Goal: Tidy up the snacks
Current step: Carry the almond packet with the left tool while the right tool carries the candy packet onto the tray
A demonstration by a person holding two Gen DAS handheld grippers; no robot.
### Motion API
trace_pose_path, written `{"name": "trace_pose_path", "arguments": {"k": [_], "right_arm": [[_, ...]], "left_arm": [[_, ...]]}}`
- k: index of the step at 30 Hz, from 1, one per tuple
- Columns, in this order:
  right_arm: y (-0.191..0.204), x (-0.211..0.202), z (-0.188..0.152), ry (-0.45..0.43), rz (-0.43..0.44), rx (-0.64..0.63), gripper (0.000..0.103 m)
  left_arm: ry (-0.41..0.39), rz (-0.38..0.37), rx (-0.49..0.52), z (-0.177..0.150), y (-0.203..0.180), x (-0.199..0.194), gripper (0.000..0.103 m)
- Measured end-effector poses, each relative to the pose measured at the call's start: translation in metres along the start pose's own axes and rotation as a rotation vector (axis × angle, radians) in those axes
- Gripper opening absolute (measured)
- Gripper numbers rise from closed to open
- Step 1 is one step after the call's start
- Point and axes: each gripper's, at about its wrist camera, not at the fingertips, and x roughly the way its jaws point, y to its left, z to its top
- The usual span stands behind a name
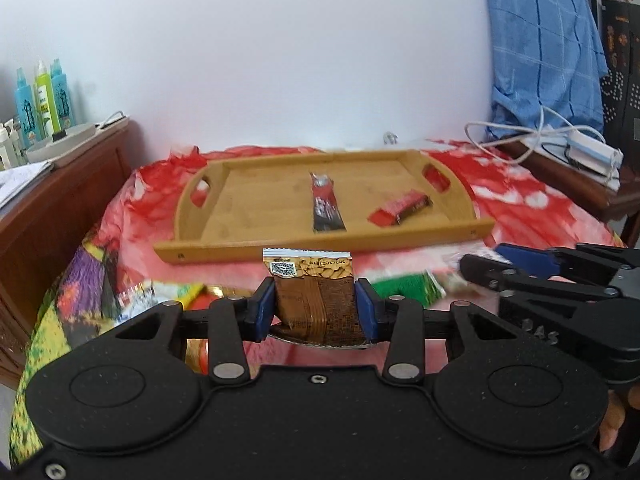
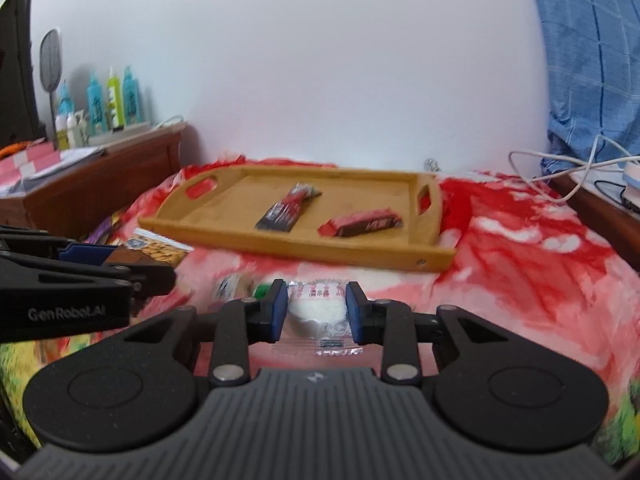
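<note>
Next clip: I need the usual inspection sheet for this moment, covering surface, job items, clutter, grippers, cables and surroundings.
Surface: red patterned cloth over the table.
Job's things: wooden tray holds two red-and-dark snack bars; loose packets lie in front of the tray, including a green packet.
Clutter: nothing seen.
Grippers: left gripper shut on brown peanut packet; right gripper around clear white packet, contact unclear.
Cables: white cable on the right side table.
Surroundings: white wall, blue towel, bottles on the left cabinet.

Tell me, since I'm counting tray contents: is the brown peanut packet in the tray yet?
Out. The left hand-held gripper holds the peanut packet short of the wooden tray.
</note>
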Motion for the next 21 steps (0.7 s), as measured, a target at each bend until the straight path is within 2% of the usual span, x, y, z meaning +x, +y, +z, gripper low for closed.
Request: {"name": "trace_pose_path", "arguments": {"k": [11,21], "right_arm": [[-0.034,0.035,0.031,-0.021,-0.076,0.079,0.036],[-0.050,0.096,0.047,0.082,-0.100,0.071,0.036]], "left_arm": [[-0.010,0.015,-0.047,0.041,0.022,0.035,0.040],[0.042,0.014,-0.103,0.068,0.044,0.097,0.040]]}}
